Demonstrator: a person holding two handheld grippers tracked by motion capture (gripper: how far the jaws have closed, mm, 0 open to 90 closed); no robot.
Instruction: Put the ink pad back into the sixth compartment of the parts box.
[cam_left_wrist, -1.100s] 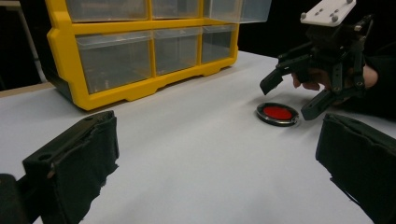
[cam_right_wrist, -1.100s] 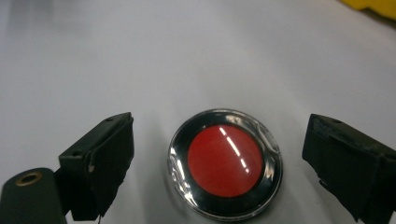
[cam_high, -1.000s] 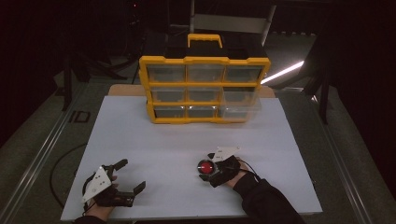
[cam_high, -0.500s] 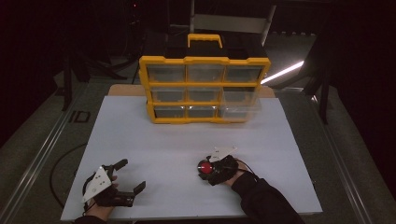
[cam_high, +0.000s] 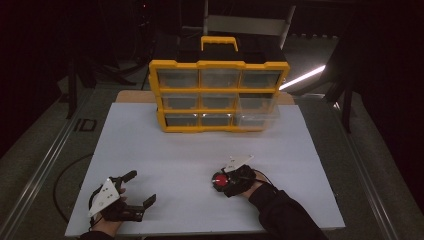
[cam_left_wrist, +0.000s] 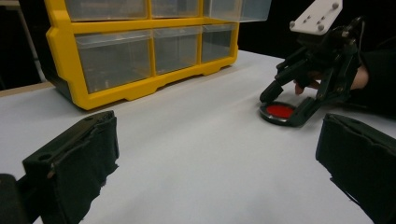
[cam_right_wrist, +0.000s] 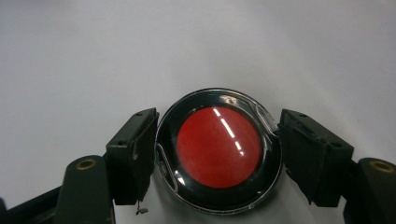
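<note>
A round red disc with a black rim (cam_right_wrist: 218, 147) lies flat on the white tabletop (cam_high: 200, 145). My right gripper (cam_right_wrist: 218, 156) has just been closing, and its two pads now press the disc's rim from either side. From above, that gripper (cam_high: 223, 181) and the disc (cam_high: 218, 180) sit at the front right of the table. My left gripper (cam_high: 141, 188) rests at the front left, open with nothing between its fingers. The left gripper view looks past its own wide-apart jaws to the right gripper (cam_left_wrist: 283, 108) on the disc (cam_left_wrist: 279, 111).
A yellow organiser with clear drawers and a carry handle (cam_high: 219, 97) stands at the back of the table, and one right-hand drawer (cam_high: 257, 114) sticks out a little. It is also in the left gripper view (cam_left_wrist: 140, 51). Bare white surface lies between the organiser and both hands.
The right gripper's jaws have drawn in from a wider stance onto the red disc. Both hands and the disc have stayed where they were.
</note>
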